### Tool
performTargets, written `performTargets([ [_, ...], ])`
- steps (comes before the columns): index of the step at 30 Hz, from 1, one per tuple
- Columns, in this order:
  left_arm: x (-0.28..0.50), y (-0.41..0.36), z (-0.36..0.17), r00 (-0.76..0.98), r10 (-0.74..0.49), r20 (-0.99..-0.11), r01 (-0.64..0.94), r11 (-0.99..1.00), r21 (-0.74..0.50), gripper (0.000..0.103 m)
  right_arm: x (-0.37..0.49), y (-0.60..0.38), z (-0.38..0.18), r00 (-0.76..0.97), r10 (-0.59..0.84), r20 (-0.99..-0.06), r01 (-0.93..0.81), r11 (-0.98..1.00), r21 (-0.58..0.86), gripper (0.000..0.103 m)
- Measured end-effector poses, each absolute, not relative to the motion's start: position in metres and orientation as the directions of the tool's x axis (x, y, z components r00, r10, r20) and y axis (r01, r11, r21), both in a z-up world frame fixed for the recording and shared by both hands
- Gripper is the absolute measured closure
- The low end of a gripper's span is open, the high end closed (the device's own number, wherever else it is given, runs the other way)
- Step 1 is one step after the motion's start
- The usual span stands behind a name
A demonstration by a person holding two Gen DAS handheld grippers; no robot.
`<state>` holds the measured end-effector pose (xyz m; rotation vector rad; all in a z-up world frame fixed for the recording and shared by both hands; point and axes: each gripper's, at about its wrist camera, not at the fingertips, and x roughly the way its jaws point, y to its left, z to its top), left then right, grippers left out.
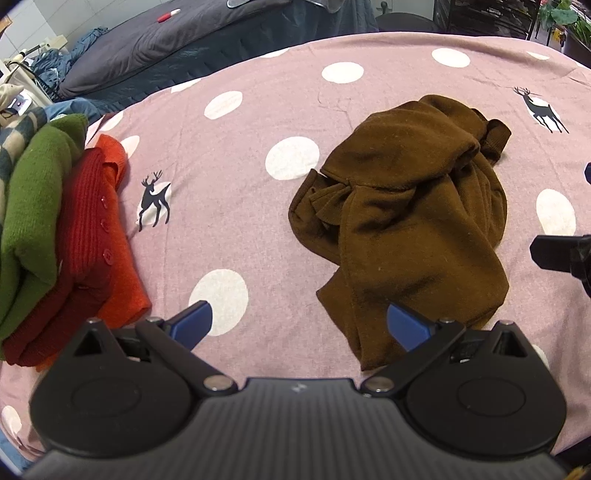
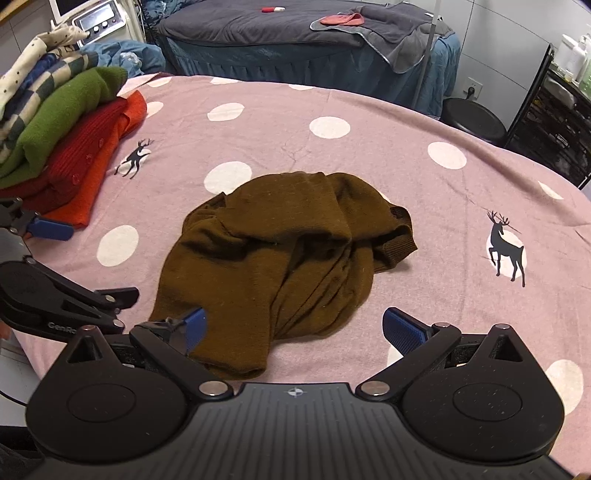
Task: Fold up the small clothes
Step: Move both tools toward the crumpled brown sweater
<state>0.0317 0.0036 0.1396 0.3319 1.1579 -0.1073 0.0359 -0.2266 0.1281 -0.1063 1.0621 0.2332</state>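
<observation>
A brown knit garment lies crumpled in a heap on the pink spotted sheet with deer prints. My left gripper is open, hovering low at the garment's near left corner; its right blue finger overlaps the hem. In the right wrist view the same brown garment sits dead ahead. My right gripper is open over its near edge with nothing pinched. The left gripper shows at the left edge there, and the right gripper's black tip shows at the left view's right edge.
A stack of folded clothes, orange, red, green and checked, stands at the sheet's left side. Behind the sheet is a dark grey bed. A black stool and a black rack stand at the right.
</observation>
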Motion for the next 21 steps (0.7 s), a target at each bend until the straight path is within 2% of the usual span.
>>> performTargets([
  [21,0.0264,0.0027,0.1432,0.392,0.068,-0.918,0.252,0.951,0.177,0.0,0.0288,-0.2282,0.1292,0.459,0.129,-0.879,-0.218,0.975,0.03,0.0],
])
